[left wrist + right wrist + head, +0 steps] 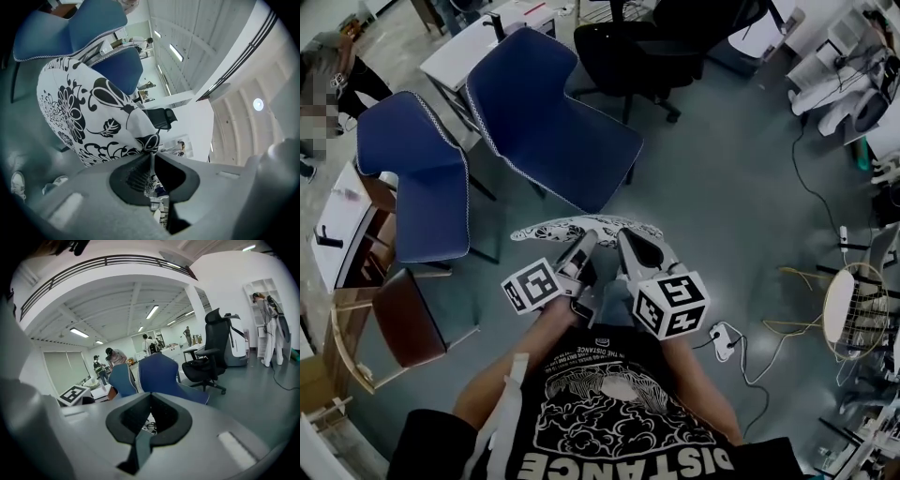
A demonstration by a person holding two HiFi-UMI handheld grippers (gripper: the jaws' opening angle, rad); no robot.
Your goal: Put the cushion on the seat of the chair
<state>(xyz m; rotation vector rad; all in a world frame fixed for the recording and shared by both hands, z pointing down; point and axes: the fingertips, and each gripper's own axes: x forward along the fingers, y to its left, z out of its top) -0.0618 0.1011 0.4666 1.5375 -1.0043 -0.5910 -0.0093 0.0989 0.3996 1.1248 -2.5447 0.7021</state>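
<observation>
I have the left tool pinched shut on an edge of the floral cushion, and the right tool closed on it just beside. The cushion hangs in the air, near the blue chair but short of its seat.

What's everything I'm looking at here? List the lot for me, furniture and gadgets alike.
cushion: one, white with black flower print, held up in front of the blue chairs
blue chairs: two, blue, side by side ahead of the person
office chair: one, black, beyond the blue chairs
wooden chair: one, brown seat, lower left
table: one, white, behind the blue chairs
power strip: one, white, on the floor at right
left gripper: one, grey, shut on the cushion
right gripper: one, grey, shut on the cushion's other end
</observation>
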